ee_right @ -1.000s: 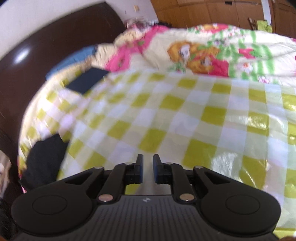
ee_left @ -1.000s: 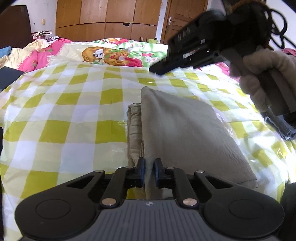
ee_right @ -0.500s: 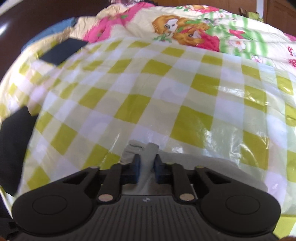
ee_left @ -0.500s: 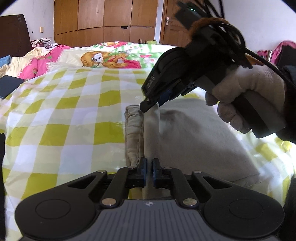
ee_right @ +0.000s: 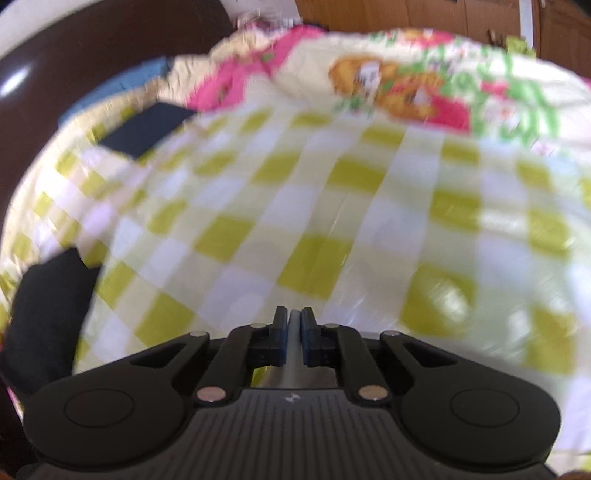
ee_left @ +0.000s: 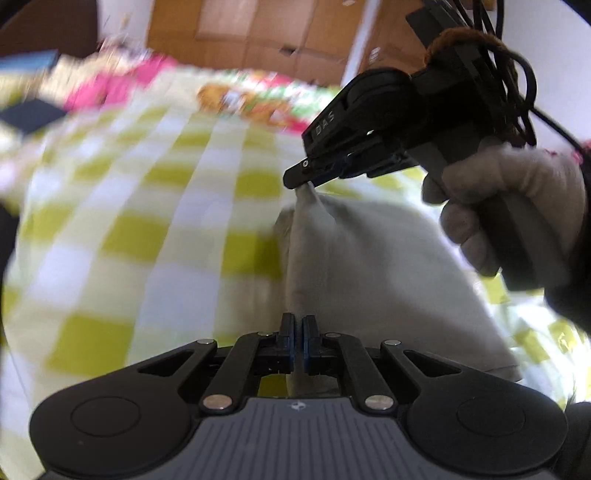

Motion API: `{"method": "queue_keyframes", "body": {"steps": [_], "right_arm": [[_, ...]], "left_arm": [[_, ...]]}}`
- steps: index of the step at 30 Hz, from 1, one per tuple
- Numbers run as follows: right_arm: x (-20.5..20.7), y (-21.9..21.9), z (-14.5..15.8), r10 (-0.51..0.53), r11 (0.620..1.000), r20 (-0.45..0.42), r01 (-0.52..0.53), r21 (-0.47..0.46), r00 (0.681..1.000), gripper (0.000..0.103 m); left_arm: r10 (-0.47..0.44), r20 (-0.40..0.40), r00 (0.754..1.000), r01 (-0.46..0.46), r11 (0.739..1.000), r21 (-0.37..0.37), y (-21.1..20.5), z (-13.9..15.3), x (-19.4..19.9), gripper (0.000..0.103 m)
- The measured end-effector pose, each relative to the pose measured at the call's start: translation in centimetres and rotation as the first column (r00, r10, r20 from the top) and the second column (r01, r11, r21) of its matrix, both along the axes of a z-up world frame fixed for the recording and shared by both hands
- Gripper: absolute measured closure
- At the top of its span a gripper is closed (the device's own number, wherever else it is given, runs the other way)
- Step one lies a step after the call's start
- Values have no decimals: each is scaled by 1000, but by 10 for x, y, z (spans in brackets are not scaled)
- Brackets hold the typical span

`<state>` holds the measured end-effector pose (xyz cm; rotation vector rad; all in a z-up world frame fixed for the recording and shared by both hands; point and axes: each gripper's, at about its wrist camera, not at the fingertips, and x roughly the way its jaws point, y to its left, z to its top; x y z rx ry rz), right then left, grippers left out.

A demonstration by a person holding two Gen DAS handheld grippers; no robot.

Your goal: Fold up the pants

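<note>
The beige pants (ee_left: 369, 280) lie folded on the bed (ee_left: 155, 229), on top of a yellow and white checked cover (ee_right: 369, 221).

The left gripper (ee_left: 298, 328) is squeezed tight on the near edge of the pants. The cloth goes right in between its two blue pads.

The right gripper (ee_left: 301, 181) has just been closing, with the cloth between its jaws. Now it pinches the far corner of the pants and pulls it up into a little point. In the right wrist view, a thin strip of the beige cloth shows between the pads of this gripper (ee_right: 294, 328).

A gloved hand (ee_left: 509, 206) holds the right gripper, and black cables (ee_left: 517, 74) hang from its top.

Behind the checked cover is a bright cartoon blanket (ee_right: 424, 81). Brown wooden cupboards (ee_left: 258, 33) stand at the back.
</note>
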<state>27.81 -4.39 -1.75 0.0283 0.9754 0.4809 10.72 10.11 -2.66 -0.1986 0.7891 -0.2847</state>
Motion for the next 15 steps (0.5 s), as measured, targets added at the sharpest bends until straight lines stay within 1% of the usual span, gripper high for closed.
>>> {"method": "queue_keyframes", "body": {"steps": [1, 2, 3, 4, 6, 7, 8, 9, 11, 13, 15], "right_arm": [[0, 5, -12, 5, 1000, -7, -5, -13, 1000, 94], [0, 7, -20, 5, 1000, -7, -5, -16, 1000, 91], [0, 6, -22, 4, 1000, -9, -4, -5, 1000, 90], [-1, 3, -20, -5, 1000, -10, 5, 20, 1000, 88], [-3, -8, -6, -21, 997, -11, 22, 72, 1000, 80], [-7, -15, 5, -24, 996, 11, 23, 87, 1000, 73], [-13, -23, 18, -28, 995, 47, 23, 96, 999, 66], [-21, -33, 31, -33, 995, 89, 24, 101, 995, 62], [-40, -57, 51, -61, 995, 168, 45, 94, 984, 43], [-57, -83, 57, -107, 992, 205, 92, 81, 973, 40], [-68, -104, 48, -132, 991, 193, 127, 41, 972, 41]], "left_arm": [[7, -19, 1000, -8, 1000, -5, 2, -5, 0, 83], [10, -28, 1000, -10, 1000, -3, 3, -8, -1, 83], [13, -28, 1000, -13, 1000, 2, 4, -7, -2, 82], [10, -30, 1000, -10, 1000, 5, 4, -6, -4, 82], [-4, -32, 999, 4, 1000, -1, 6, -4, -7, 80], [-1, -32, 999, 2, 1000, 9, 7, -3, -8, 77], [-2, -30, 1000, 3, 1000, 18, 9, -1, -10, 77], [4, -24, 1000, -3, 1000, 25, 11, 1, -13, 77], [26, -2, 1000, -26, 999, 32, 16, 8, -18, 77], [24, 36, 999, -25, 1000, 15, 15, 16, -21, 77], [5, 60, 998, -5, 1000, -1, 7, 20, -18, 77]]}}
